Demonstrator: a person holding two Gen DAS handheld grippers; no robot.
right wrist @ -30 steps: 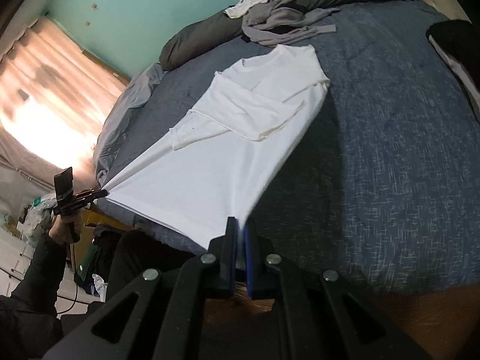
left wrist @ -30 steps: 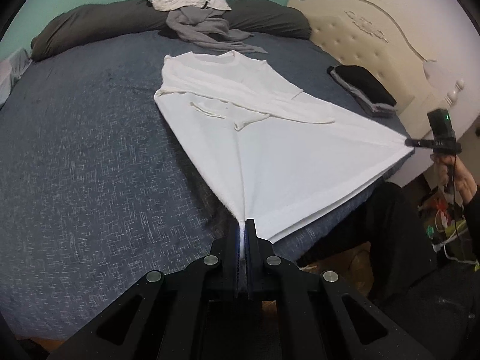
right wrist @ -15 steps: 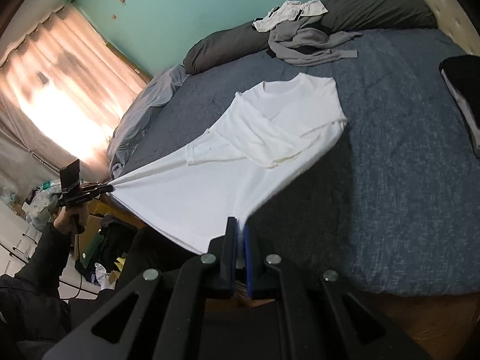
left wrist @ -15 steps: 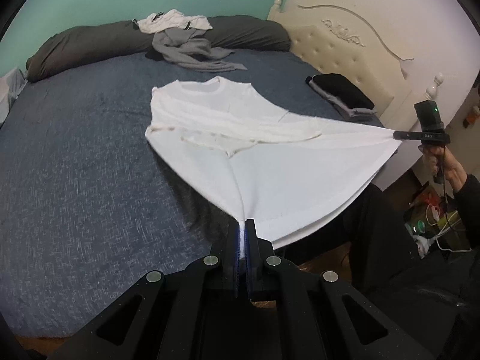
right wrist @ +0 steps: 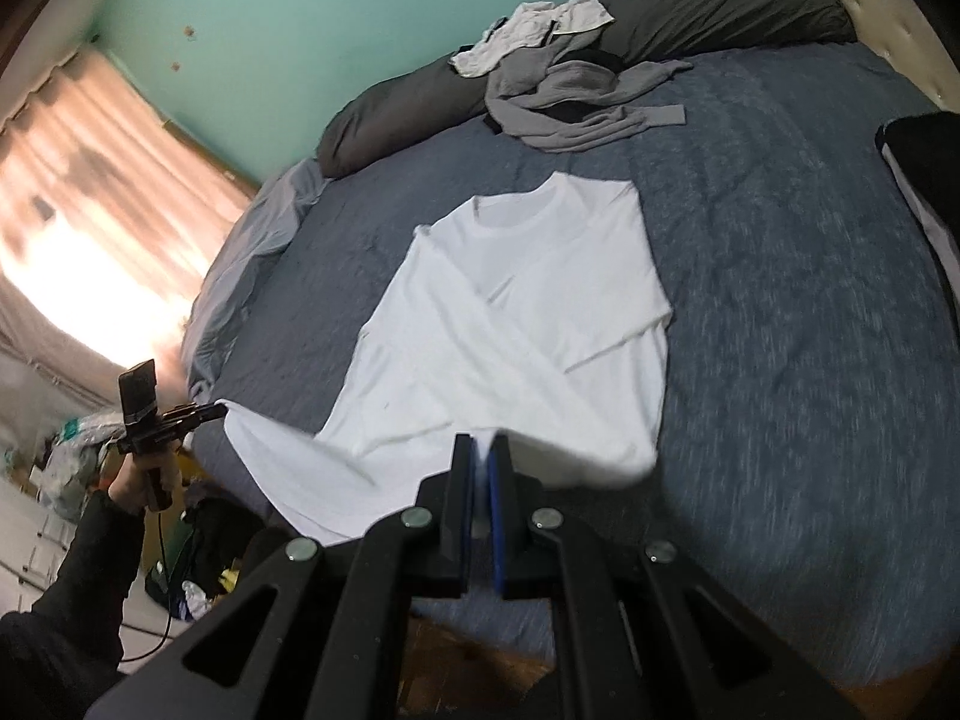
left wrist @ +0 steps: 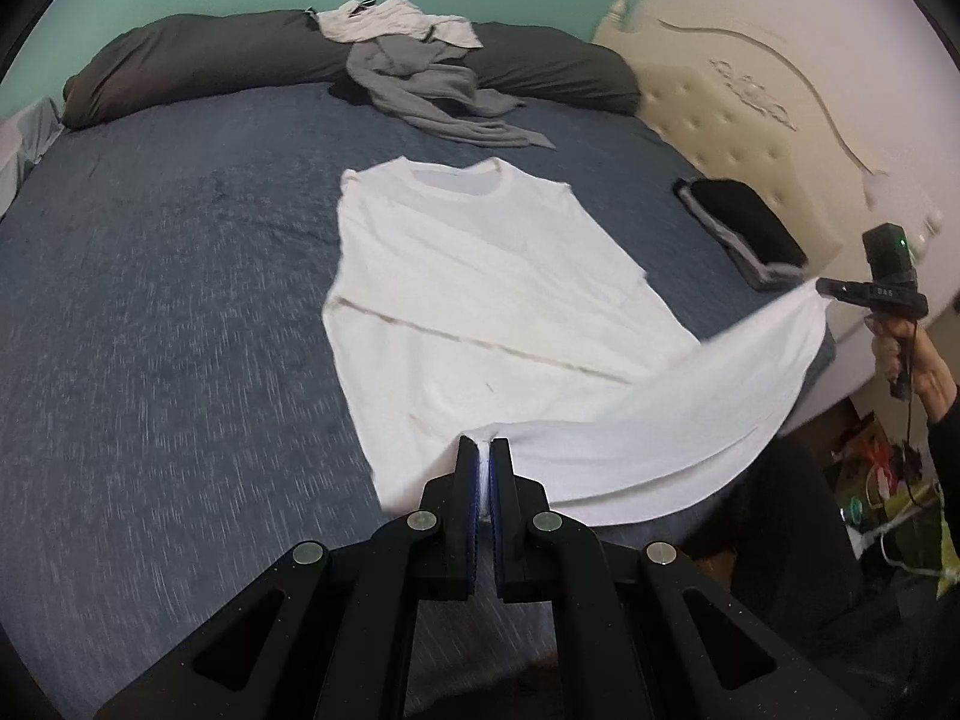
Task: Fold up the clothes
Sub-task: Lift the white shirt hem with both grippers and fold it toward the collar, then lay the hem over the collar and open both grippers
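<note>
so both grippers, left gripper (left wrist: 483,450) and right gripper (right wrist: 482,447), are pinched tight on the hem corners of the white shirt (left wrist: 480,276) lying on the blue bed (left wrist: 168,276).

text: small pale marking on black handheld right gripper (left wrist: 823,288) body | legibility: too blurred to read | other text: none

White shirt (left wrist: 480,276) flat on bed, sleeves folded; hem lifted.
</note>
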